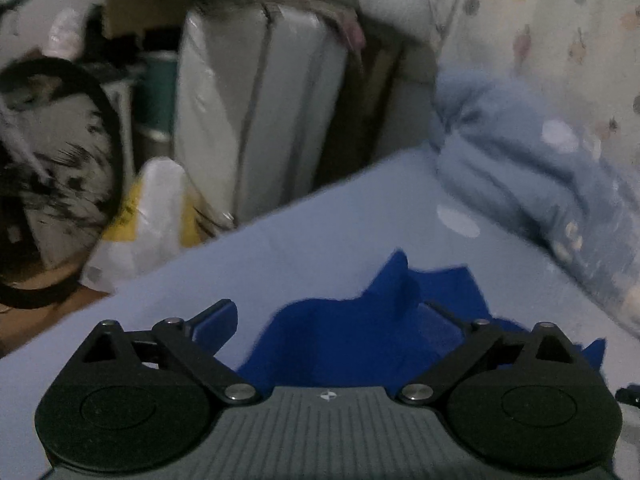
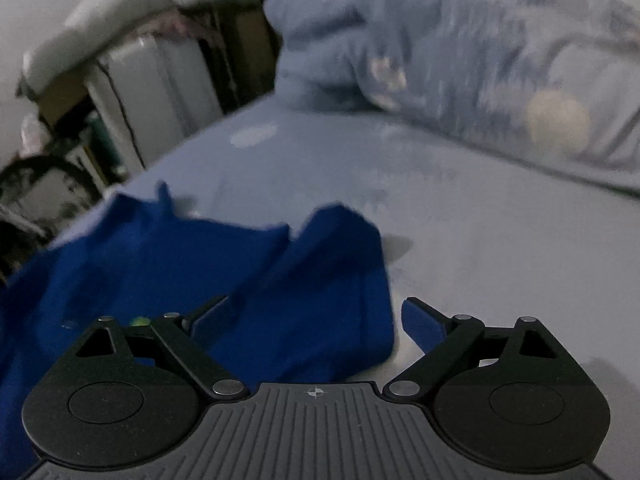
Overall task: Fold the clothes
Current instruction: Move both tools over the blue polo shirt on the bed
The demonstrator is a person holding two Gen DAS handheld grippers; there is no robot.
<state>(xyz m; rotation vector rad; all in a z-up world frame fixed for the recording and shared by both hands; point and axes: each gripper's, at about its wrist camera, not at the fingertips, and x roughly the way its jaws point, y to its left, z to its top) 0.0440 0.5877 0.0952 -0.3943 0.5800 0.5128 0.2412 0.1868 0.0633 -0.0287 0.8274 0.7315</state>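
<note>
Near the blue garment (image 2: pixel 300 280): both grippers are hovering wide open, holding nothing
Soft, limp cloth is lying rumpled on the bed sheet (image 2: pixel 500 260); left gripper (image 1: pixel 332 322), right gripper (image 2: pixel 316 320); best pinched at an edge.

Royal blue, plain, unpatterned: garment (image 2: pixel 304 280), also (image 1: pixel 360 336). Pale periwinkle with scattered white ovals: bed sheet (image 1: pixel 320 232). Dusty blue with small whitish and tan prints: bunched blanket (image 2: pixel 460 48). Black linkages, blue pads, grey ribbed body: left claw (image 1: pixel 332 320) and right claw (image 2: pixel 312 320). White and yellow: plastic bag (image 1: pixel 148 216). Cream with faint pastel motifs: curtain (image 1: pixel 552 20).
</note>
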